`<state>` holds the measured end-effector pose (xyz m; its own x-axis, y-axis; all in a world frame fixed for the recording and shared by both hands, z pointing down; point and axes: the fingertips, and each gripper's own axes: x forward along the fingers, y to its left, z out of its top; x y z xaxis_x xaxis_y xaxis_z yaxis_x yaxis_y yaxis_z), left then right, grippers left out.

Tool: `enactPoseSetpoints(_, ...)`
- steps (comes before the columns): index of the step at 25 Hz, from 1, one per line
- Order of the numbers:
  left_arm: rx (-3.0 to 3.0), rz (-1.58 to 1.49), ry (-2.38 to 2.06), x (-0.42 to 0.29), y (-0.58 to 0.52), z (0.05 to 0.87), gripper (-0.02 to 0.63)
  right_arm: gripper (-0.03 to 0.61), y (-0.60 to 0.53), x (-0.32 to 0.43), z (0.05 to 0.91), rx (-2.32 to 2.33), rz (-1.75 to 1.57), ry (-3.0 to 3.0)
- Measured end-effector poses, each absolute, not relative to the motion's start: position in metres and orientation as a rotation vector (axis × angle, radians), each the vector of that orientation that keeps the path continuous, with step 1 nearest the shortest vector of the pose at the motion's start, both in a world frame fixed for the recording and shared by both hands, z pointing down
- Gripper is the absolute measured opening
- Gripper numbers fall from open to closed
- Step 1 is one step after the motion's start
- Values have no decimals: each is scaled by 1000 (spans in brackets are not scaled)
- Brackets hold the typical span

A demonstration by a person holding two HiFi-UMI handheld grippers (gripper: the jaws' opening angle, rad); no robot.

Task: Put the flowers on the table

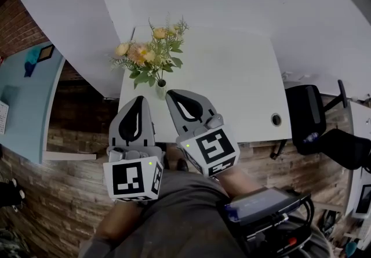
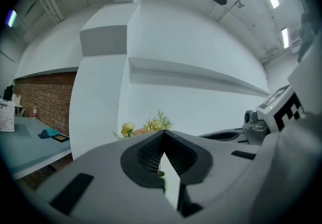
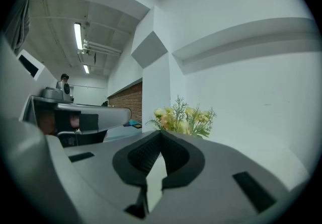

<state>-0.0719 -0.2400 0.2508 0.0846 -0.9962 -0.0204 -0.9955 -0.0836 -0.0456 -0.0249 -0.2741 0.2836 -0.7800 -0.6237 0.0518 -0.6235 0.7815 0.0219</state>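
Right gripper (image 1: 170,95) and left gripper (image 1: 138,100), jaws together and empty, sit just beside the vase (image 1: 160,90) of flowers (image 1: 148,54) on the table (image 1: 232,77); a sideways nudge could topple it.

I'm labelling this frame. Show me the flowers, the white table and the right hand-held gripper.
flowers (image 1: 141,54): head view, on the orange blooms.
white table (image 1: 232,86): head view, on bare tabletop right of the flowers.
right hand-held gripper (image 1: 173,98): head view, at its closed jaw tips.
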Motion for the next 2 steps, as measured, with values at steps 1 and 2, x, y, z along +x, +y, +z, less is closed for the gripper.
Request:
enactPoseSetpoints(1,-2278,-25,2094,-72,-240,250,5,6,-274,-25,284,1019,-3,-2912)
enactPoseSetpoints(2,-2278,-26,2094,-71,-240,250,5,6,-274,-25,284,1019,0,-2913)
